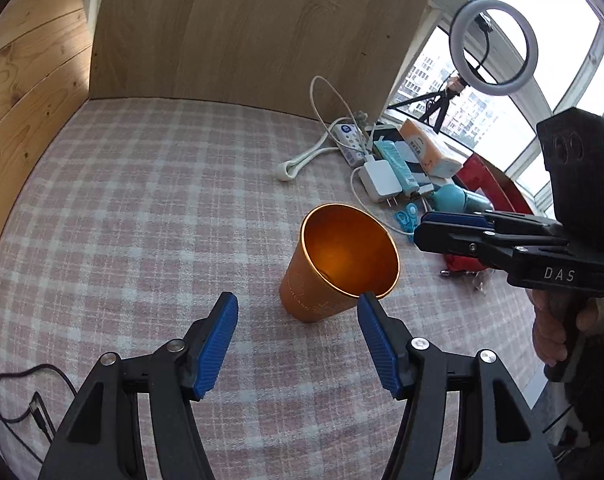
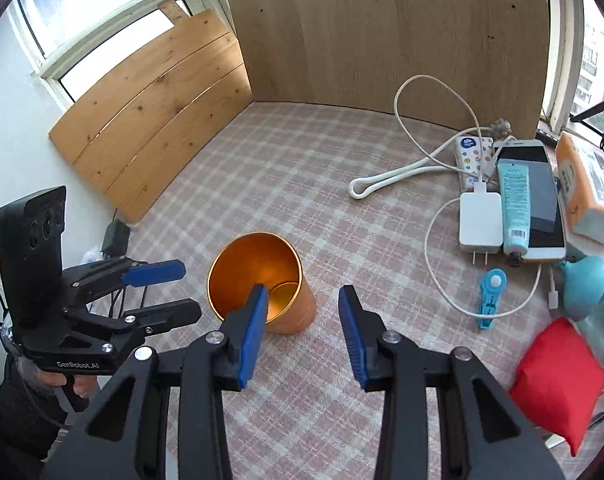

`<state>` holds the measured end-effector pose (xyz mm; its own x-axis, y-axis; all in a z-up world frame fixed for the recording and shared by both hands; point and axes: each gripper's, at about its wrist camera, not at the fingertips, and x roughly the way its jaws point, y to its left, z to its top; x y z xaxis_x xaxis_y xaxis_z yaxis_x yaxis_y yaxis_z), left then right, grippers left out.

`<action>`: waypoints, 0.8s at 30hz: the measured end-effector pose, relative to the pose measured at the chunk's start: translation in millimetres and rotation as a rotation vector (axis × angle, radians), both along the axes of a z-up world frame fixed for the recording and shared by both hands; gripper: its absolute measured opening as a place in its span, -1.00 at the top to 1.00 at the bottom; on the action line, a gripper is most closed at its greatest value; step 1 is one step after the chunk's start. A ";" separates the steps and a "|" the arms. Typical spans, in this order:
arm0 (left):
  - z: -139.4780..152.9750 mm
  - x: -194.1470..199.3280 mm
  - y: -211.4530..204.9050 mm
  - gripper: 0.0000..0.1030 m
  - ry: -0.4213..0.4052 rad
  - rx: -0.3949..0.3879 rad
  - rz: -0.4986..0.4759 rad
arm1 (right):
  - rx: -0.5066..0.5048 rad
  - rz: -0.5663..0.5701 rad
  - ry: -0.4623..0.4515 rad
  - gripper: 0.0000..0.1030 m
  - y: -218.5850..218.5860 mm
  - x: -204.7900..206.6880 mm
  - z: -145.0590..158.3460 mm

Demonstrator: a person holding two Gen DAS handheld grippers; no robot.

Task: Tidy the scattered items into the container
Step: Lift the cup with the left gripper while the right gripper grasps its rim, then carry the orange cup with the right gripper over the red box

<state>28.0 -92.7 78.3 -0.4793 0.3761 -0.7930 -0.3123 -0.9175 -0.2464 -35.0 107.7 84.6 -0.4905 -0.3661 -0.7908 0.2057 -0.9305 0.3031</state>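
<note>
Both the left gripper point(image 1: 297, 314) and right gripper point(image 2: 303, 306) gape wide, empty, near the orange cup point(image 1: 334, 264). The right gripper's finger point(image 2: 253, 316) hides part of the cup's rim; the red pouch point(image 2: 558, 380) is cut off at the frame edge.

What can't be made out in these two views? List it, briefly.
- Orange metal cup: in the right wrist view the right gripper covers part of its inside; contents uncertain.
- Cup lettering: too small to read in the left wrist view.
- Red fabric pouch: cut by the right wrist view's edge; mostly behind the right gripper in the left.
- Teal rounded object: runs off the right wrist edge; unidentifiable.
</note>
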 end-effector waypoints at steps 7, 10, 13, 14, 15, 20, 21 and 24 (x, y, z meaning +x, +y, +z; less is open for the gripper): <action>-16.1 -0.1 30.0 -0.18 0.039 -0.108 -0.156 | -0.042 -0.078 -0.071 0.29 -2.3 -15.7 -21.1; -15.7 -6.1 32.1 -0.18 0.041 -0.074 -0.149 | -0.005 -0.075 -0.098 0.32 -10.3 -25.7 -25.2; -14.8 -8.6 34.2 -0.18 0.044 -0.045 -0.152 | 0.051 -0.082 -0.133 0.79 -16.6 -31.5 -31.0; -14.9 -8.7 35.4 -0.18 0.043 -0.041 -0.156 | 0.048 -0.091 -0.141 0.83 -16.2 -32.0 -32.4; -15.2 -8.9 36.9 -0.18 0.040 -0.038 -0.161 | 0.044 -0.100 -0.147 0.84 -15.8 -32.5 -33.3; -8.9 -2.4 48.2 -0.14 0.043 -0.027 -0.201 | 0.029 -0.127 -0.139 0.92 -12.7 -26.1 -24.1; -4.6 -0.4 50.1 -0.14 0.050 -0.022 -0.207 | 0.030 -0.130 -0.128 0.92 -11.1 -22.8 -18.6; 11.2 4.3 58.5 -0.14 0.071 0.006 -0.231 | 0.030 -0.153 -0.096 0.92 1.0 -14.1 2.4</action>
